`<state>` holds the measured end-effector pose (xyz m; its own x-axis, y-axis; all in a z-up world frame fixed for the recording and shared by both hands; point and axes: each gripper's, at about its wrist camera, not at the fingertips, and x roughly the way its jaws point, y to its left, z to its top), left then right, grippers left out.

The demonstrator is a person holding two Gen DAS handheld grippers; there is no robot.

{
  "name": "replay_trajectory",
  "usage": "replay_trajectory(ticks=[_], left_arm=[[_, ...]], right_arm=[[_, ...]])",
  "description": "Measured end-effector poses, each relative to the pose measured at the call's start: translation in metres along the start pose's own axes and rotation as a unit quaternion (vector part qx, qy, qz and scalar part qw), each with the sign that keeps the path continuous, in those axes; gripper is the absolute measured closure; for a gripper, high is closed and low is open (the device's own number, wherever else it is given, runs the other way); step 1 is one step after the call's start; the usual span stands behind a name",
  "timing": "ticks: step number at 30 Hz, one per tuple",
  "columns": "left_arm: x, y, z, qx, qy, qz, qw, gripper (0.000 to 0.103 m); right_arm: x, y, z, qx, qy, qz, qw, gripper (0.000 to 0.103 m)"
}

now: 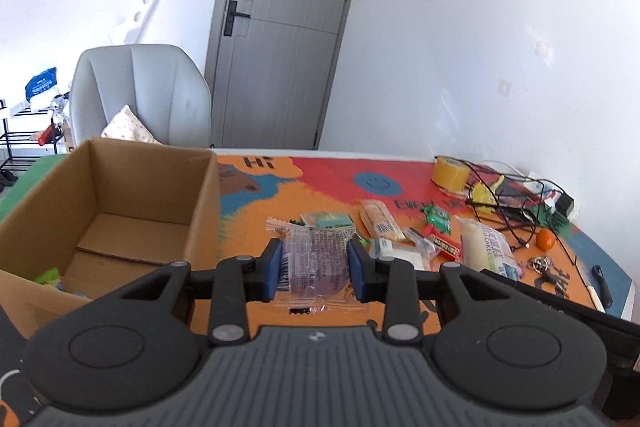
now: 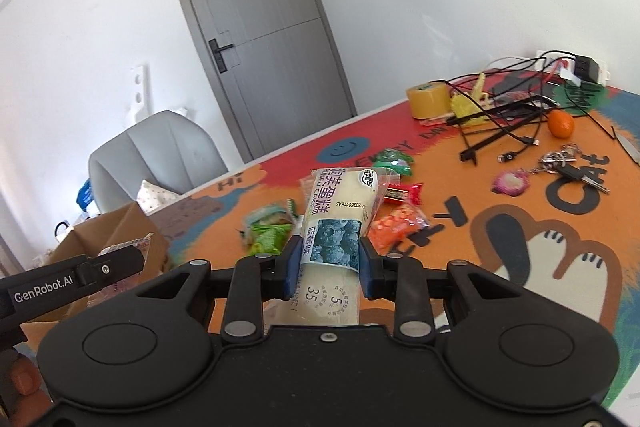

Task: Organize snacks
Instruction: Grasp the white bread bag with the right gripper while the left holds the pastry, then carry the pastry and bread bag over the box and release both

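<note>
Left tongs (image 1: 315,269) pinch a clear purple snack packet (image 1: 314,259) just right of the cardboard box (image 1: 120,203); light, crinkly, slippery film. Right tongs (image 2: 329,265) clamp the soft cake roll (image 2: 340,223) mid-length above the counter (image 2: 500,227); it squashes easily.

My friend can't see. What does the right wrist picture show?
The right tongs squeeze a wrapped cake roll above a colourful table mat. Other snacks, keys and an orange lie behind, with a cardboard box at left.
</note>
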<state>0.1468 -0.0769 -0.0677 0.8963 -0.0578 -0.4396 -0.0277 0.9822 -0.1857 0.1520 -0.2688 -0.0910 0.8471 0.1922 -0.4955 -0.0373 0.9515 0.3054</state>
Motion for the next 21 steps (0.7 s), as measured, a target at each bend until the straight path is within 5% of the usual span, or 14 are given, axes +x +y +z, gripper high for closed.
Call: replay_trajectory(ticks=[21], left_arm=[[-0.029, 0.053, 0.027, -0.036, -0.039, 0.031, 0.9981, 0.069]], right_arm=[[0.006, 0.071, 0.011, -0.043, -0.007, 0.074, 0.996, 0.073]])
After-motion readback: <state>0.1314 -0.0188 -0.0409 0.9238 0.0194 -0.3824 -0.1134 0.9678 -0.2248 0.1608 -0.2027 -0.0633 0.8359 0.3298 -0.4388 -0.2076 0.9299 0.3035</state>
